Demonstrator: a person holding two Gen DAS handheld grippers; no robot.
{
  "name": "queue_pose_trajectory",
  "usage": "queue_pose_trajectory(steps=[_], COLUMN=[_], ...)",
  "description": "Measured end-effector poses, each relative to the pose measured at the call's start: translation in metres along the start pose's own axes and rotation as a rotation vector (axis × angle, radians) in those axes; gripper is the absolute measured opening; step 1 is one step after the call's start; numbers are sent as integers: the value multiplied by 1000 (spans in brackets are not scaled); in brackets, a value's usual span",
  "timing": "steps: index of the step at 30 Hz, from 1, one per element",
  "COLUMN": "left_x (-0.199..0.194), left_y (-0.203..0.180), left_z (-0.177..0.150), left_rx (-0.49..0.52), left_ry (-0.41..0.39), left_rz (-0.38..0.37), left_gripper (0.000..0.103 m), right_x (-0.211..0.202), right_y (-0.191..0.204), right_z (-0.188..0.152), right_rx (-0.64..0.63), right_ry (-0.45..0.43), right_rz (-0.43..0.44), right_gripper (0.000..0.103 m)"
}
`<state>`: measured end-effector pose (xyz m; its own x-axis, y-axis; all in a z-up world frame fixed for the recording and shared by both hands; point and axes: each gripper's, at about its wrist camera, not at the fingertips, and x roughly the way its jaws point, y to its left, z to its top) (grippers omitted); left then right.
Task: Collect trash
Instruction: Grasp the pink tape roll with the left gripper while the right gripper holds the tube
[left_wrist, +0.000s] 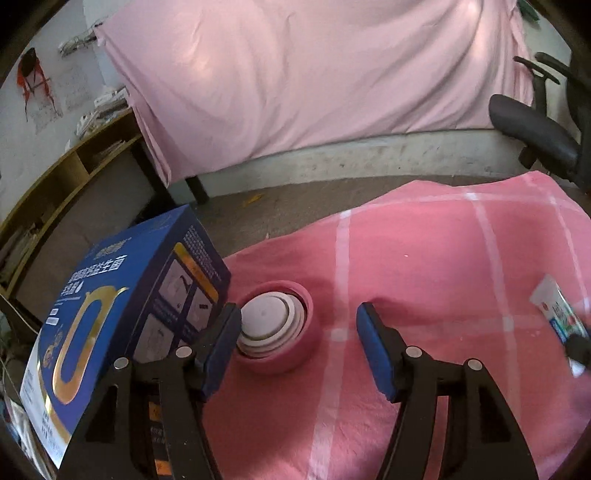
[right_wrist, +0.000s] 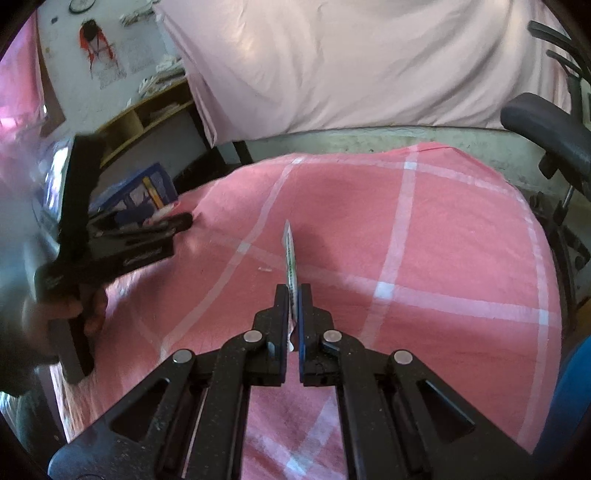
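Tongs in the right hand (right_wrist: 294, 295) are clenching a flat wrapper (right_wrist: 290, 254) edge-on between their blue pads, so it is showing there only as a thin upright sliver with green print along one side. From the left wrist view the same wrapper (left_wrist: 557, 310) is appearing at the right edge as a white packet with red and blue print, its lower end blurring into a dark shape that is probably the right tongs, though that is hard to make out.

Left tongs (left_wrist: 299, 325) are standing released, their jaws apart with nothing between them, hovering over the bench (left_wrist: 424, 258), which is lying under a pink cloth with pale check lines. Just ahead of the left blue finger a pink round container (left_wrist: 280, 328) is sitting on the cloth, holding nested white rings; what they are cannot be told. A blue box (left_wrist: 122, 302) with gold lettering is leaning at the bench's left edge, its lower part cut off behind the tongs' black frame.

In the right wrist view the left tongs (right_wrist: 184, 221) are smearing with blur, and the hand (right_wrist: 74, 310) gripping them is dark and indistinct.
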<state>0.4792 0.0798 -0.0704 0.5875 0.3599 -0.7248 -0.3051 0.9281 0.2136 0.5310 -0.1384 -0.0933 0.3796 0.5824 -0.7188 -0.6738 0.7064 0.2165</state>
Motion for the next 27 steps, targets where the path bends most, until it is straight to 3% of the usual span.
queue_pose_trajectory(steps=[6, 10, 15, 19, 22, 27], left_x=[1, 5, 2, -12, -32, -44], left_y=[2, 5, 5, 9, 5, -2], left_z=[-2, -9, -17, -22, -29, -45], left_rx=[13, 39, 46, 0, 24, 35], left_ry=[20, 6, -11, -31, -59, -42], left_rz=[-12, 22, 14, -35, -82, -149], left_gripper=[56, 39, 39, 33, 9, 9], right_x=[5, 2, -1, -3, -7, -18], right_y=[6, 5, 4, 4, 8, 7], right_z=[0, -1, -3, -6, -11, -23], right_rx=[13, 29, 37, 28, 15, 25], right_ry=[16, 5, -1, 2, 9, -1], right_rz=[29, 33, 45, 56, 59, 48], right_gripper=[29, 28, 28, 28, 28, 28])
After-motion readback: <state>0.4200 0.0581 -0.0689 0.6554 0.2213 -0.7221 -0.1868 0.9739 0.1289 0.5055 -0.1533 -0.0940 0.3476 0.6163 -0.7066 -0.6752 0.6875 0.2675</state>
